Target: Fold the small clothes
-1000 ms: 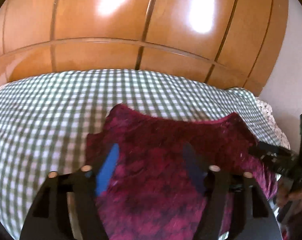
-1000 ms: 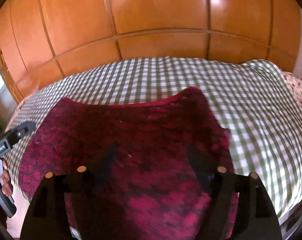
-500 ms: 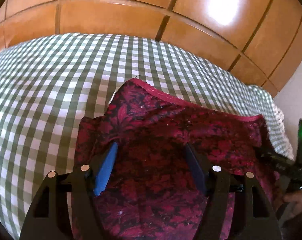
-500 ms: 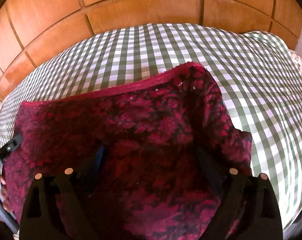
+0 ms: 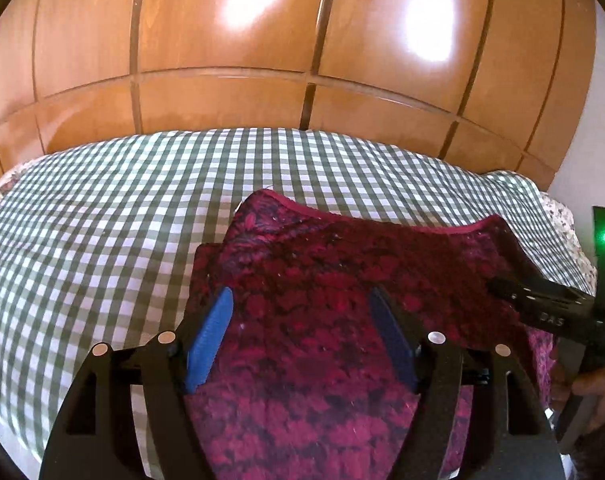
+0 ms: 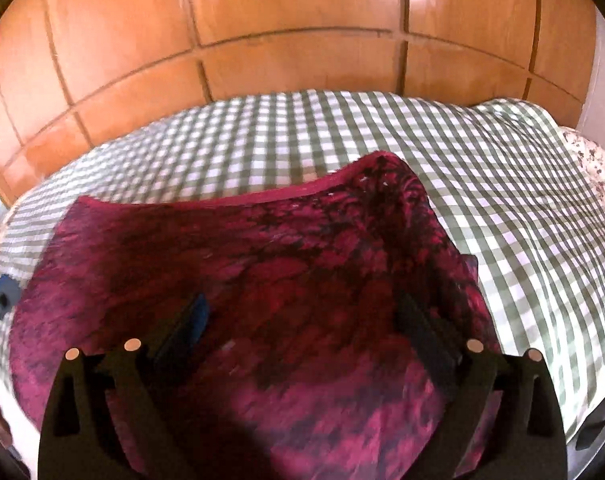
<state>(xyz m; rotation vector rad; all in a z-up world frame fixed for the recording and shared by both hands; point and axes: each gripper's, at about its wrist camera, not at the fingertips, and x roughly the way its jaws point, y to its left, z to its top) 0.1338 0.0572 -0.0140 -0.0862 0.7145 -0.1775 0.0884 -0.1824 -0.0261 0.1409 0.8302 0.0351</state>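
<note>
The dark red patterned cloth garment looked matt, lacy-textured, with a smooth hem band. The green-and-white checked cotton-like bedcover appeared soft, matt. The orange-brown panelled wooden wardrobe was smooth, glossy, reflecting light patches.

Bed under green-white checked cover; dark red patterned garment spread flat on it.
</note>
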